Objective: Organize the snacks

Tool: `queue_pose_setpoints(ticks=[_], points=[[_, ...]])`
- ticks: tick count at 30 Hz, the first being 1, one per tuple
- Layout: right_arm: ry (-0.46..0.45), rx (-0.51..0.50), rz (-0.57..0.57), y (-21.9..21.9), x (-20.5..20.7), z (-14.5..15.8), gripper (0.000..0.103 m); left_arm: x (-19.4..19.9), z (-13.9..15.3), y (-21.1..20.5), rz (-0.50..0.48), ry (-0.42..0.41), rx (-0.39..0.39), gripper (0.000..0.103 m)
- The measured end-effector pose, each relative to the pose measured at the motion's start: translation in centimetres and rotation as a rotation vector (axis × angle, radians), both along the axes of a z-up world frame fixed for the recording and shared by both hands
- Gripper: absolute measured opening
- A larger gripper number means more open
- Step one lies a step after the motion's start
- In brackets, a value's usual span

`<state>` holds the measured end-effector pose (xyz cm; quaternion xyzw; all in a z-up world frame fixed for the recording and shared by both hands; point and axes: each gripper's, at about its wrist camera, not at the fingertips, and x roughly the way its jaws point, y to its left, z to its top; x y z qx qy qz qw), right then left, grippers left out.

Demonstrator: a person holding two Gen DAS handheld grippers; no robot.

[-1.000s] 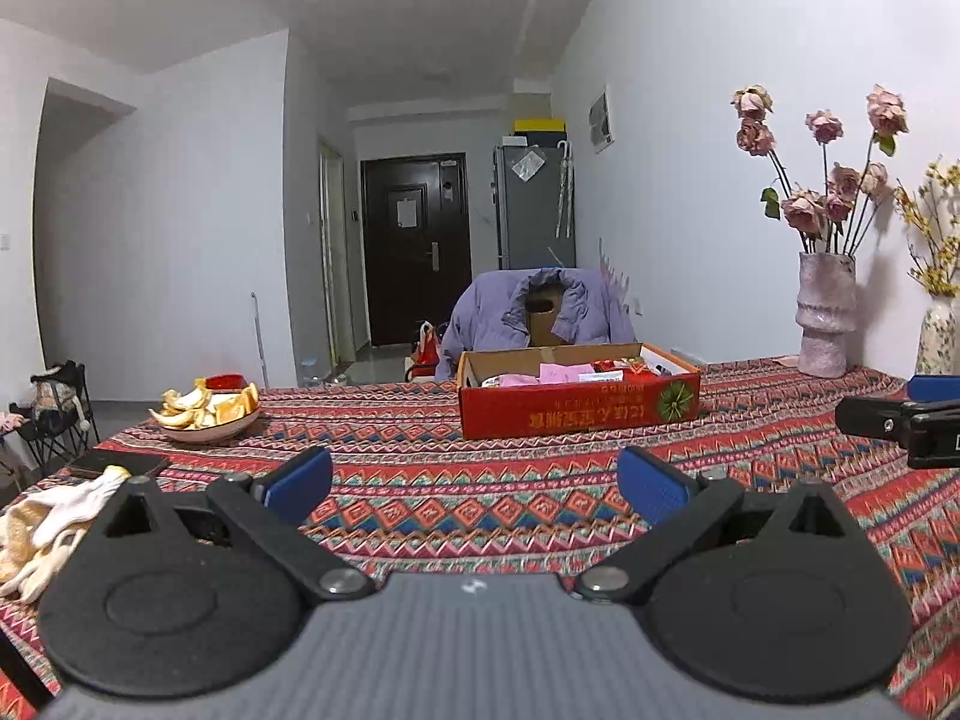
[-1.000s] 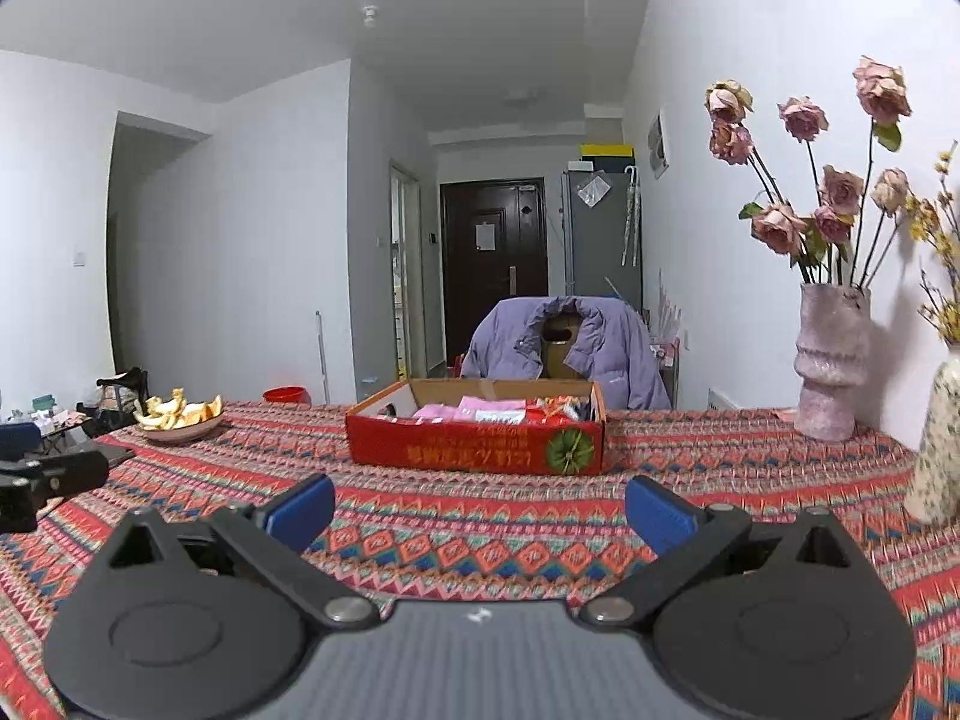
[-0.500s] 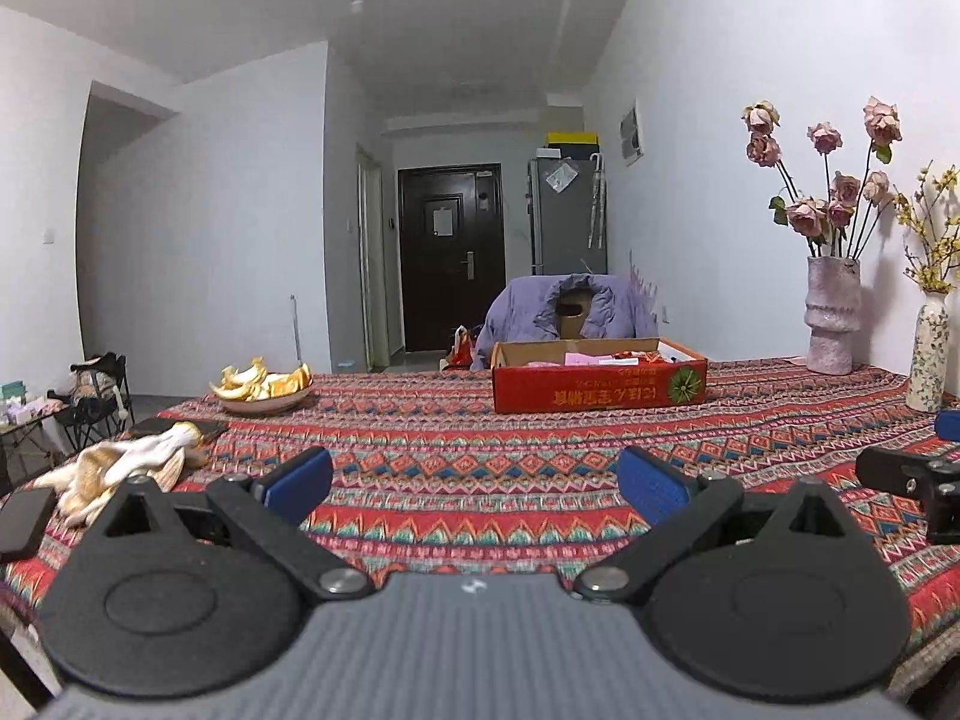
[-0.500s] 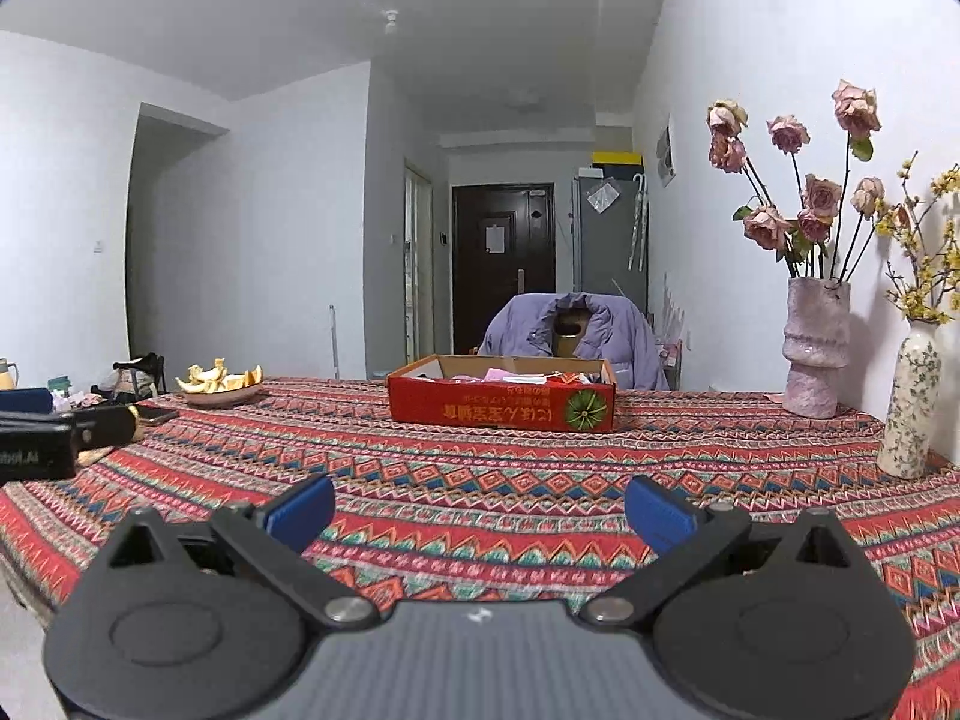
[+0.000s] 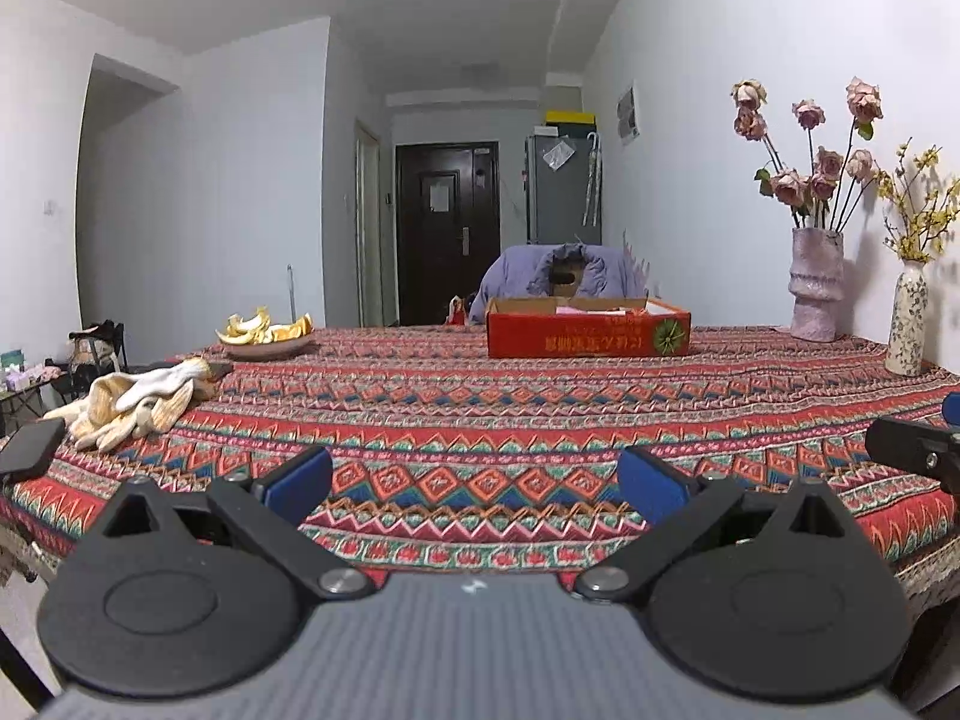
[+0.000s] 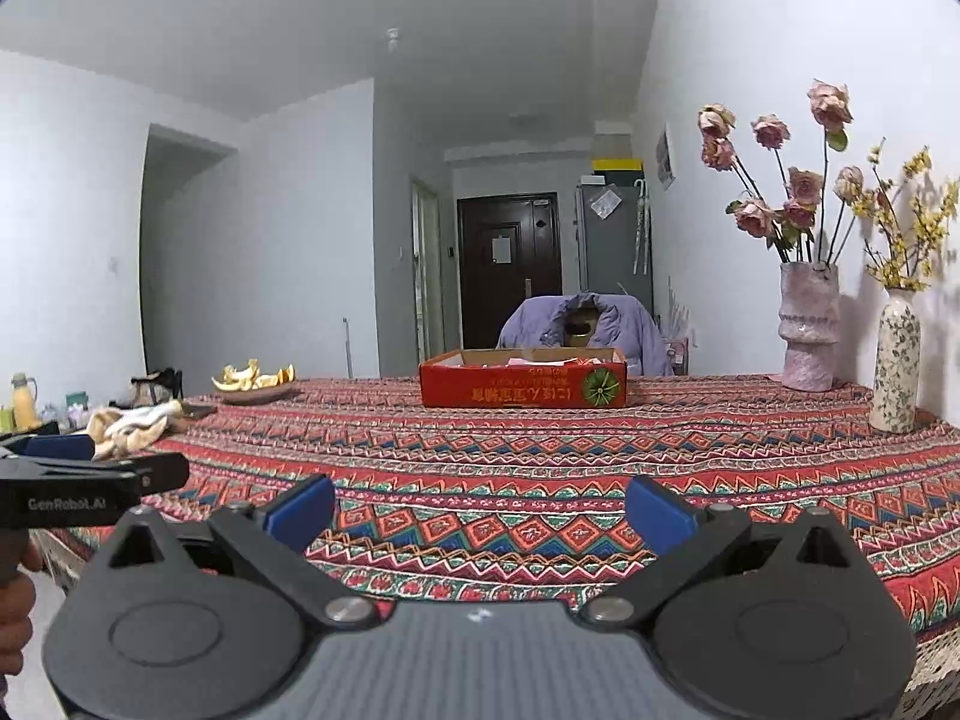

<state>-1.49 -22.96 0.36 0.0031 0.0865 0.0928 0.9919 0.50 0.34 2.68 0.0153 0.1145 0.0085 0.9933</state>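
**Both grippers wide open at the near edge, snack box far across the table**

The left gripper (image 5: 474,477) and the right gripper (image 6: 480,501) sit side by side at the near edge of the long table covered in a red patterned woven cloth (image 5: 480,420). Each has its blue-padded jaws spread wide with nothing between them.

The task's thing, a shallow red cardboard box printed with a green fruit slice (image 5: 588,333), stands at the far end of the table, slightly right of centre and well apart from both grippers. Pink and white packets just show over its rim; from this low angle the contents cannot be told apart.

No loose snacks lie on the cloth, so the step in hand is probably an approach to the box, or the work may already be done.

- To approach well, carry the grippers forward above the cloth so the pads do not drag it, and rise enough to look down into the box before choosing a packet.
- Keep clear of the pink ribbed vase of dried roses (image 5: 816,285) and the slim floral vase (image 5: 907,324) at the far right; both look easy to tip.
- The cream work gloves (image 5: 135,402) and the shallow dish of orange peel (image 5: 267,336) on the left need no handling.
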Motion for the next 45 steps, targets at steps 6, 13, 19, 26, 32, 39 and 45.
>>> queue_pose_setpoints(ticks=[6, 13, 19, 26, 32, 39, 45], points=[[0.009, 0.008, 0.001, 0.04, 0.27, -0.02, 0.103, -0.18, 0.02, 0.73, 0.013, -0.005, -0.004, 0.103], [0.017, 0.005, 0.013, -0.06, 0.48, 0.09, 0.103, -0.14, 0.17, 0.89, 0.01, -0.005, -0.004, 0.103], [0.024, 0.01, -0.004, -0.23, 0.52, -0.05, 0.103, -0.15, 0.18, 0.75, 0.006, -0.004, -0.002, 0.103], [0.017, 0.022, -0.015, -0.47, 0.49, 0.01, 0.103, 0.06, 0.03, 0.79, -0.012, 0.014, -0.014, 0.103], [0.018, 0.019, -0.012, -0.42, 0.5, 0.05, 0.103, 0.06, 0.02, 0.76, -0.009, 0.009, -0.004, 0.103], [0.017, 0.009, -0.004, -0.29, 0.47, 0.03, 0.103, -0.06, 0.02, 0.57, -0.006, 0.001, 0.009, 0.103], [0.016, 0.007, -0.012, -0.25, 0.43, 0.03, 0.103, -0.02, 0.02, 0.46, -0.008, 0.0, 0.013, 0.103]])
